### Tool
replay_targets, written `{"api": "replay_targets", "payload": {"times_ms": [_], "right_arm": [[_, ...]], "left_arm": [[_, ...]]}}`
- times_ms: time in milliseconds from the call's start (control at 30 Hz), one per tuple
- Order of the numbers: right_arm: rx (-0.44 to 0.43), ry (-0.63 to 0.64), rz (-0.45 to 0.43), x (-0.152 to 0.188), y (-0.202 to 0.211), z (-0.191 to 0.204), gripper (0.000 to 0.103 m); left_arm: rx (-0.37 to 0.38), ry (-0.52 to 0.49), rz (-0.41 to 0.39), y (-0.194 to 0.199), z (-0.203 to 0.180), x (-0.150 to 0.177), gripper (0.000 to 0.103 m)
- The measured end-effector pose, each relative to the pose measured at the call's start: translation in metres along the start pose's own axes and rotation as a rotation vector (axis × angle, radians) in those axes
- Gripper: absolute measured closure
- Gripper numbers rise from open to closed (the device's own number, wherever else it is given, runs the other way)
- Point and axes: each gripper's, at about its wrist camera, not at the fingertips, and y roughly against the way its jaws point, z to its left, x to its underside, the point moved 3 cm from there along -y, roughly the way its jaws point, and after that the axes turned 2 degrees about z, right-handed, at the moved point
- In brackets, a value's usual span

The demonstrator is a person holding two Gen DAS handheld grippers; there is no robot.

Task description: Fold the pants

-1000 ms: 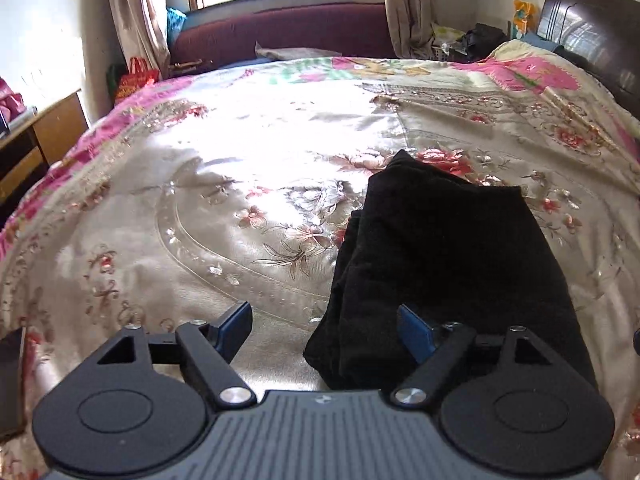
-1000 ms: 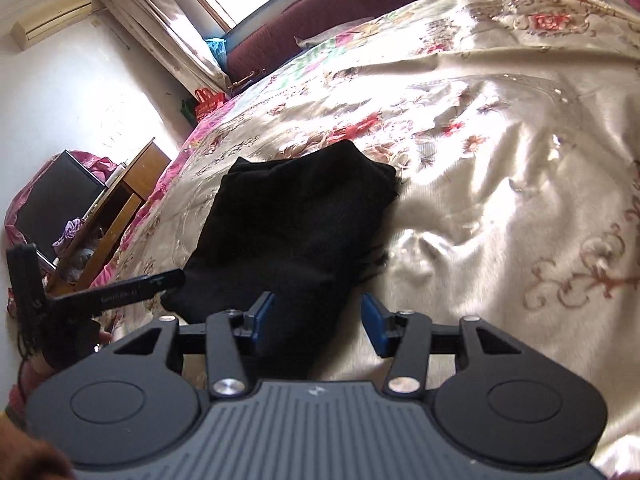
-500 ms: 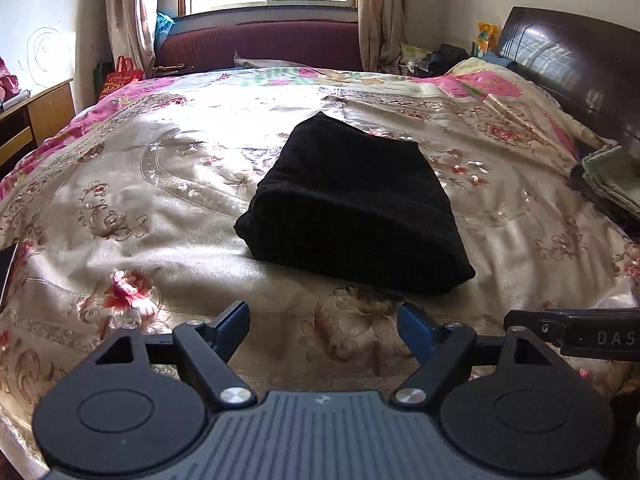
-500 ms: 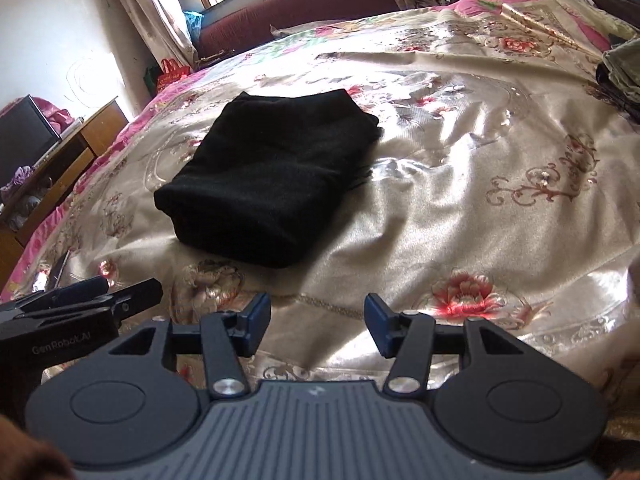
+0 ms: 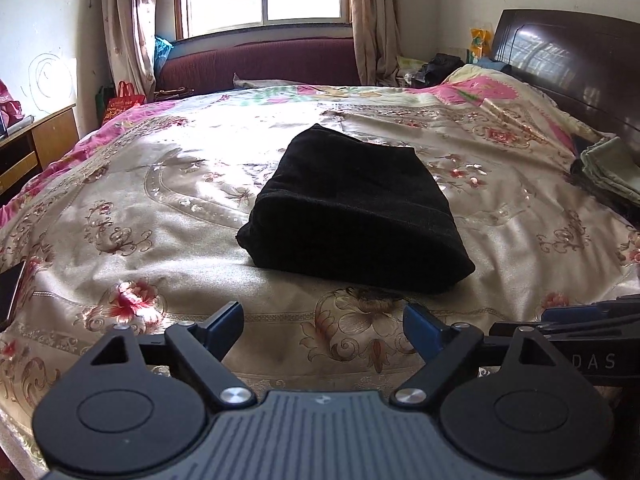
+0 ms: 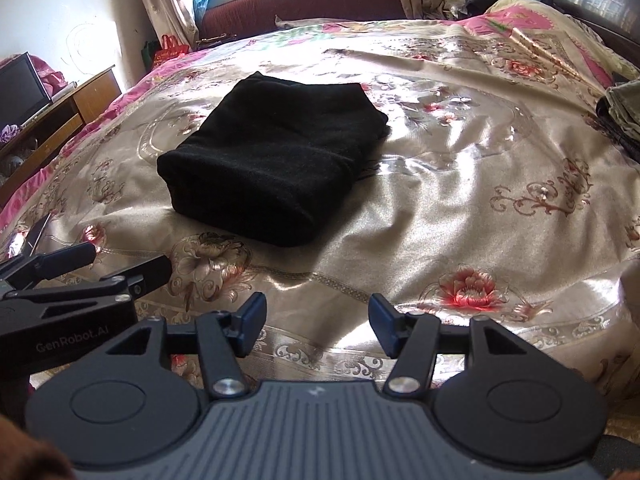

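Note:
The black pants (image 5: 352, 212) lie folded into a compact rectangle on the floral satin bedspread (image 5: 160, 208), also seen in the right wrist view (image 6: 272, 164). My left gripper (image 5: 323, 330) is open and empty, held back near the bed's front edge, apart from the pants. My right gripper (image 6: 317, 330) is open and empty, also back from the pants. The left gripper shows at the left of the right wrist view (image 6: 100, 264); the right gripper shows at the right edge of the left wrist view (image 5: 580, 320).
A stack of folded clothes (image 5: 608, 172) lies at the bed's right side by the dark headboard (image 5: 568, 60). A wooden cabinet (image 6: 60, 116) with a TV (image 6: 20, 84) stands left. A phone (image 5: 10, 290) lies on the bed's left edge.
Both grippers have pulled back from the folded pants toward the front edge of the bed. The pants stay folded in place.

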Motion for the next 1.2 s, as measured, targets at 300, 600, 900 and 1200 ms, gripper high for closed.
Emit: {"api": "replay_targets", "payload": {"times_ms": [300, 600, 900, 1200], "right_arm": [[-0.006, -0.020, 0.012, -0.002, -0.011, 0.003, 0.044], [-0.011, -0.051, 0.029, 0.000, -0.023, -0.001, 0.044], [-0.025, -0.066, 0.030, 0.000, -0.024, -0.003, 0.044], [-0.022, -0.067, 0.030, 0.001, -0.024, -0.003, 0.043]], "left_arm": [[-0.032, -0.005, -0.008, -0.005, 0.002, 0.001, 0.000], [-0.044, 0.030, -0.003, -0.010, 0.007, -0.001, 0.000], [-0.055, 0.042, -0.005, -0.012, 0.007, -0.001, 0.000], [-0.064, 0.027, -0.009, -0.009, 0.005, 0.000, 0.000]]}}
